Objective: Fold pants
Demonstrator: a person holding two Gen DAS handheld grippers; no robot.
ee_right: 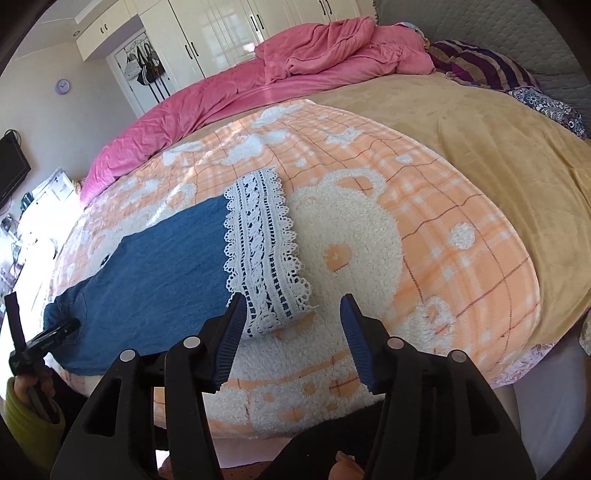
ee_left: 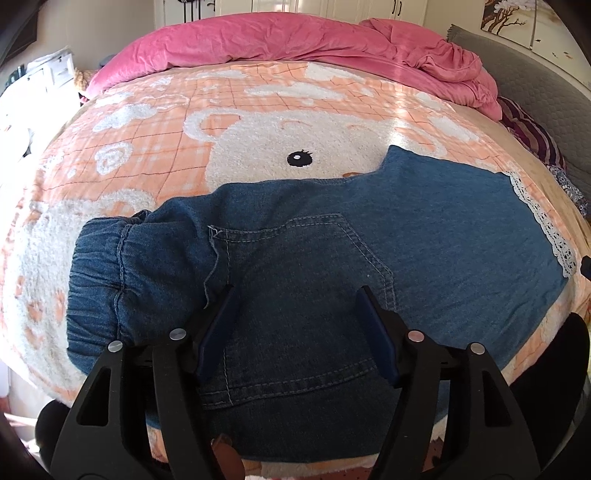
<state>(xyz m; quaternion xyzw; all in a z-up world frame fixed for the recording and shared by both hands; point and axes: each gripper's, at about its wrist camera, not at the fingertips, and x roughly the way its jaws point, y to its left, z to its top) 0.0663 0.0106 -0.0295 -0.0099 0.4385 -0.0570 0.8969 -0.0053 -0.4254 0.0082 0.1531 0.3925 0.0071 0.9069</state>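
Note:
Blue denim pants (ee_left: 314, 243) lie flat on an orange bear-print blanket (ee_left: 155, 147), elastic waistband (ee_left: 99, 280) at the left, white lace cuffs (ee_left: 543, 221) at the right. My left gripper (ee_left: 299, 291) is open, its jaws spread over the back pocket (ee_left: 295, 295). In the right wrist view the pants (ee_right: 159, 280) stretch left and the lace cuff (ee_right: 262, 251) lies ahead. My right gripper (ee_right: 293, 301) is open just above the cuff's near end, holding nothing. The left gripper shows at the far left (ee_right: 44, 339).
A crumpled pink duvet (ee_left: 295, 40) lies along the far side of the bed. A tan blanket (ee_right: 480, 147) covers the right side, with striped and floral cushions (ee_right: 487, 66) beyond. White wardrobes (ee_right: 221, 33) stand behind. The bed's near edge is just below both grippers.

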